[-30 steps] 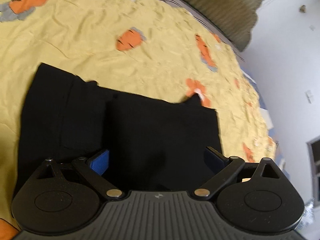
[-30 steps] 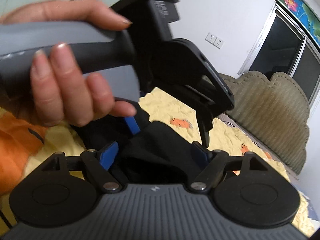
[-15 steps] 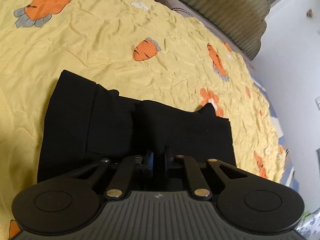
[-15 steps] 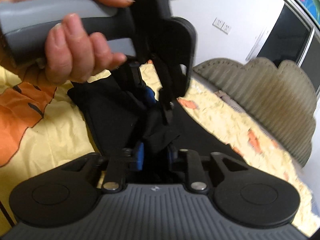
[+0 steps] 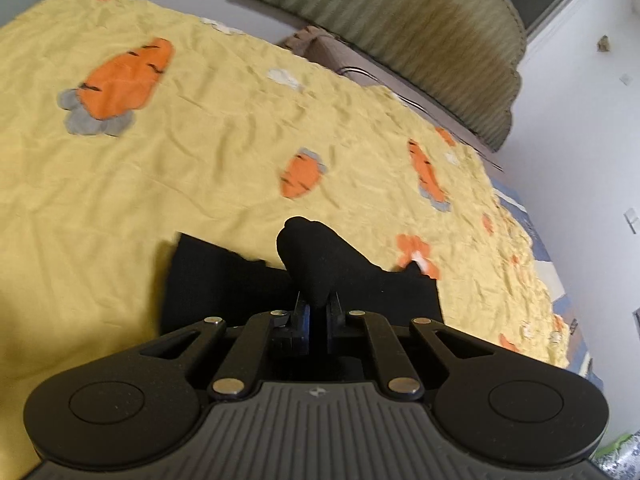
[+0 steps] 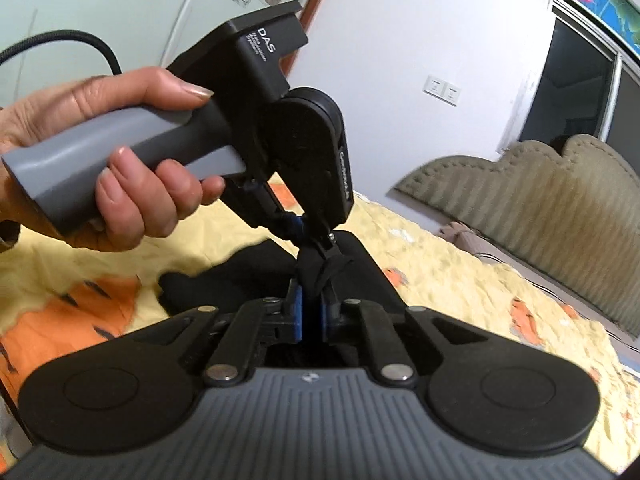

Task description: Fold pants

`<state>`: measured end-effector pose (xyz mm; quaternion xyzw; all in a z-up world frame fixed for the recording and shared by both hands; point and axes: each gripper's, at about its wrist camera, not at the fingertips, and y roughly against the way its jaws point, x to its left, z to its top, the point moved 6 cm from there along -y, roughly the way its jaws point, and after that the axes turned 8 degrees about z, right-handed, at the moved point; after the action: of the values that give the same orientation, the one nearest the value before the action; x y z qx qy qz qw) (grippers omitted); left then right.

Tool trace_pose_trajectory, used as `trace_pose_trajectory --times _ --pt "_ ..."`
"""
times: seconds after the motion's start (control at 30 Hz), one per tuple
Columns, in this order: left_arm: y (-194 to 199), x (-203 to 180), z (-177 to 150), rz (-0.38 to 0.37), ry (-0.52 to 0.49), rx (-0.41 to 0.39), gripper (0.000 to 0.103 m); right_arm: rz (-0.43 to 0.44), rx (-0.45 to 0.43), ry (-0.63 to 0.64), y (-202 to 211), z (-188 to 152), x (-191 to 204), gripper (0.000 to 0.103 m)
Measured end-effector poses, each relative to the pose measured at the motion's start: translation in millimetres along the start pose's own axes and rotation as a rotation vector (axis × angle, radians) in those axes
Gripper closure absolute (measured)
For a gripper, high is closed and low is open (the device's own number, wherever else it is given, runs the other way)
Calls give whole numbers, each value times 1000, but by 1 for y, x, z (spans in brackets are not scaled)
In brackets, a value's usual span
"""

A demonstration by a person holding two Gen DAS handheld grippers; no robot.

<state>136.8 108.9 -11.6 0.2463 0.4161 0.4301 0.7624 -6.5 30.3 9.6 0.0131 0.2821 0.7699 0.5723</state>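
Observation:
Black pants (image 5: 224,280) lie folded on a yellow carrot-print bedsheet (image 5: 180,160). My left gripper (image 5: 318,308) is shut on a bunched edge of the pants, and the pinched cloth (image 5: 312,252) stands up as a hump above the fingers. In the right wrist view, my right gripper (image 6: 311,308) has its blue pads (image 6: 297,312) closing tight on the same black cloth (image 6: 240,276). The left gripper (image 6: 310,240), held by a hand (image 6: 120,184), pinches the cloth just beyond it. Both grips sit close together, lifted off the sheet.
An olive padded headboard (image 5: 420,40) stands at the far end of the bed. The bed's right edge (image 5: 560,280) runs beside a white wall. A dark window (image 6: 580,88) and wall sockets (image 6: 442,90) are behind. A black cable (image 6: 80,40) trails from the left gripper.
Both grippers went from wide open to shut on the pants' near edge, then rose, pulling the cloth up into a bunch. The left view now tilts up toward the headboard.

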Motion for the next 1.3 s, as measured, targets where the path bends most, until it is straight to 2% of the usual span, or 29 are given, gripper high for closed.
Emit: trace_pose_trajectory --times 0.17,0.27,0.3,0.33,0.37,0.43,0.5,0.57,0.63,0.73,0.83,0.87,0.93,1.0,1.03,1.07,1.2,1.3 --pt "-4 24 2 39 9 10 96 51 -3 11 -19 4 11 93" --pt "-14 31 1 60 -31 39 95 69 12 18 -30 6 15 92" --pt "-17 35 0 63 -26 49 94 71 25 20 -35 6 18 90" --pt "-17 41 0 58 -10 51 92 86 52 28 -41 3 23 79" --pt "-15 47 0 52 8 46 91 120 84 38 -44 -1 27 60" --pt "-7 59 1 57 33 26 89 174 59 42 -27 2 37 58" --pt "5 70 3 119 42 -18 88 171 23 26 -10 5 27 58" --pt "15 77 7 226 17 -70 88 122 -8 -16 0 4 7 58" --pt "26 77 8 271 -4 -105 88 66 16 -51 -5 -1 -13 58" --pt "32 63 4 197 -45 -98 88 64 72 -59 -21 -11 -21 57" --pt "32 38 -2 160 -105 -91 88 73 70 -25 -38 -15 -4 43" --pt "31 31 -3 144 -114 -89 88 70 79 -1 -45 -19 4 43" --pt "26 17 -6 64 -115 -63 87 75 130 70 -65 -25 28 43" --pt "17 4 -12 -17 -123 -25 87 46 125 133 -73 -31 36 43" --pt "11 0 -16 -35 -134 -7 87 44 117 137 -71 -31 36 43" --pt "6 -2 -20 -26 -147 4 87 53 115 113 -67 -28 33 43" --pt "-22 13 -19 108 -163 -16 87 86 90 -27 -54 -17 11 43" --pt "-36 30 -4 90 -115 -31 87 126 135 -57 -65 -21 10 43"
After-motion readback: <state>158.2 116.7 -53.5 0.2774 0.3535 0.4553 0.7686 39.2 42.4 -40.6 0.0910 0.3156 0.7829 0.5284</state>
